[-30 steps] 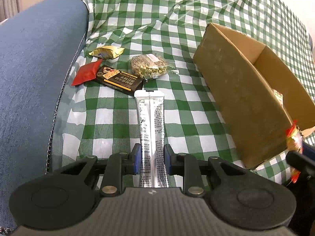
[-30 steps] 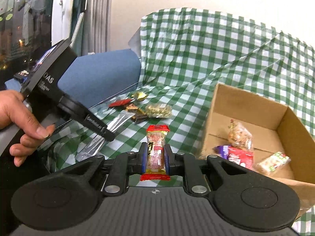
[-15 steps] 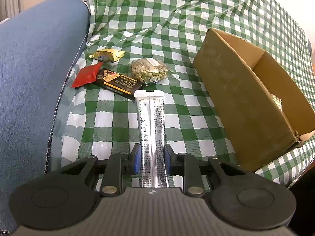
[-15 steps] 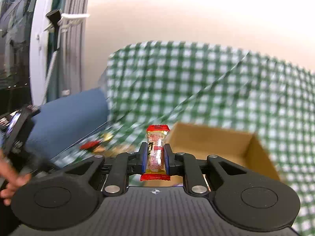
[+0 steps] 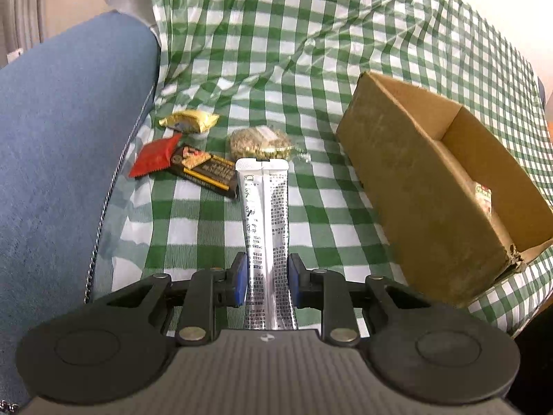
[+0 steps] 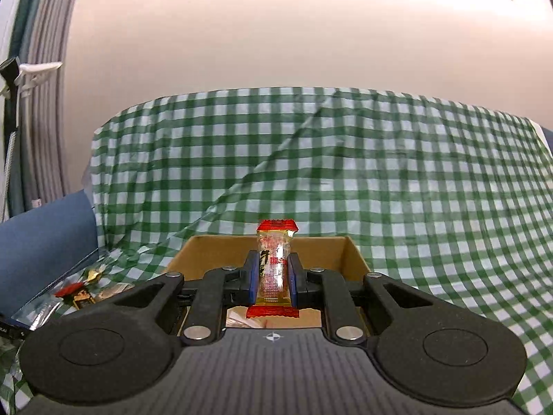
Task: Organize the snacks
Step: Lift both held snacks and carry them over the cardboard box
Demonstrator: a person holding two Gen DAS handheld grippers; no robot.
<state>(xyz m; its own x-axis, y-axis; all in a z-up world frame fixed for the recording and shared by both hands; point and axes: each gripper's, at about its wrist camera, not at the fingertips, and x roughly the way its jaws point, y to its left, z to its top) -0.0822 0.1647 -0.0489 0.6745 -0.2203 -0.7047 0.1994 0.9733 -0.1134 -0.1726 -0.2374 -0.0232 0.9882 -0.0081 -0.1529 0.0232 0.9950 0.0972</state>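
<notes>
Right tool grips a red-ended candy bar at frame centre, above the cardboard box — lower it inside before releasing. Left tool clamps a silver sachet.

Silver stick pack and red-ended candy clamped; 4 snacks beside cardboard box.

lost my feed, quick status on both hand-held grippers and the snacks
Left hand-held gripper shut on silver sachet. Right hand-held gripper shut on red-ended candy, pointing over cardboard box. Nothing blocking the box.
</notes>
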